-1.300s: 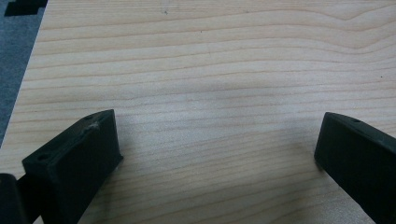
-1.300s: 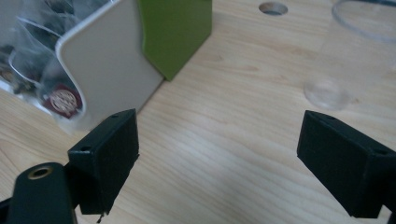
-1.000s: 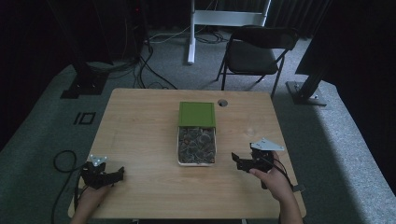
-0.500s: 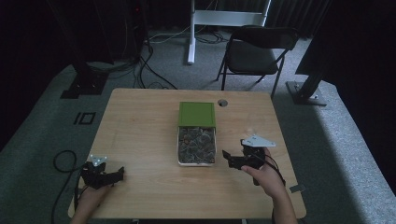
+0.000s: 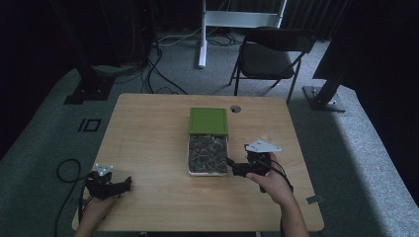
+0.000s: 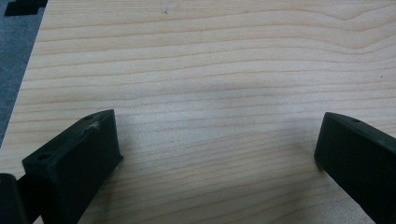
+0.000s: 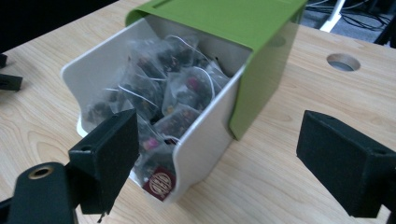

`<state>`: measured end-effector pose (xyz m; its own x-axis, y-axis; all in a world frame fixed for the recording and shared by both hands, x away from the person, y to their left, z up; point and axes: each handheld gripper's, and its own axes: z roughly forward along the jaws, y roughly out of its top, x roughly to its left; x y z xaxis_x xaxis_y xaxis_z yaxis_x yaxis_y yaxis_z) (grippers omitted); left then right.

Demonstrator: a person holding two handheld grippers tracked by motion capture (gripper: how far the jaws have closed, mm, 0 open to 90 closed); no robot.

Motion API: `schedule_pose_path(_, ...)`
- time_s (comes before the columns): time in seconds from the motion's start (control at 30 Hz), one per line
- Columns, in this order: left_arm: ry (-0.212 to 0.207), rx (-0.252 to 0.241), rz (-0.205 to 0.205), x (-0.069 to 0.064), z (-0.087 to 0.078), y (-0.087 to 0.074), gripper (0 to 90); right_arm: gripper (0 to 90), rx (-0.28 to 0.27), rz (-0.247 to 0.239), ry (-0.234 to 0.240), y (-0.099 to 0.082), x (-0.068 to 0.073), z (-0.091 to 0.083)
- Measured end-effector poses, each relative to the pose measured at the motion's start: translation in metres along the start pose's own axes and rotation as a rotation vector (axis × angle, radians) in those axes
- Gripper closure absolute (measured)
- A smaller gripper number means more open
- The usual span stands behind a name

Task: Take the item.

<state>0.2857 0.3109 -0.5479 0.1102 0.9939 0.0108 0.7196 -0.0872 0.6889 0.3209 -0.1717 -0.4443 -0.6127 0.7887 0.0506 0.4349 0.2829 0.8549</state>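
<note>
box: one white box point(image 5: 208, 154) at table centre, long axis running near-far; in the right gripper view point(image 7: 205, 133) its near corner sits between the jaws
sleeve: one green sleeve point(image 5: 208, 120) covers the far half of the box, near half left uncovered; seen too at point(image 7: 243, 28)
contents: box is packed with clear tea bags point(image 5: 208, 152) of dark dried bits, white strings on some; heaped, can't count them point(image 7: 173, 88)
tag: one dark red tag with a gold round mark point(image 7: 160, 183) hangs at the near corner of the box
right gripper: point(image 5: 231, 167) just beside the box's near right corner, jaws spread wide, pinching nothing, pointing left at the box
left gripper: point(image 5: 126, 184) near left part of the table, well apart from the box; jaws spread point(image 6: 215, 154), bare wood between them
table: one light wood table point(image 5: 148, 143), one round hole point(image 5: 235, 108) at the far edge right of the sleeve
grippers: two, one per hand
floor: one folding chair point(image 5: 269, 54) beyond the far right of the table
</note>
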Motion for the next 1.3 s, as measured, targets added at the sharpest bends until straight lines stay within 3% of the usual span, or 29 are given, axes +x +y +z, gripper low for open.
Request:
schedule_pose_path(0.73, 0.000, -0.001, -0.001, 0.000, 0.000, 0.000, 0.5, 14.6, -0.009, -0.046, 0.075, 0.017, 0.027, 0.021)
schedule_pose_path(1.3, -0.004, -0.002, 0.002, 0.000, 0.000, 0.000, 0.5, 16.9, 0.007, -0.051, 0.094, 0.021, 0.046, 0.044)
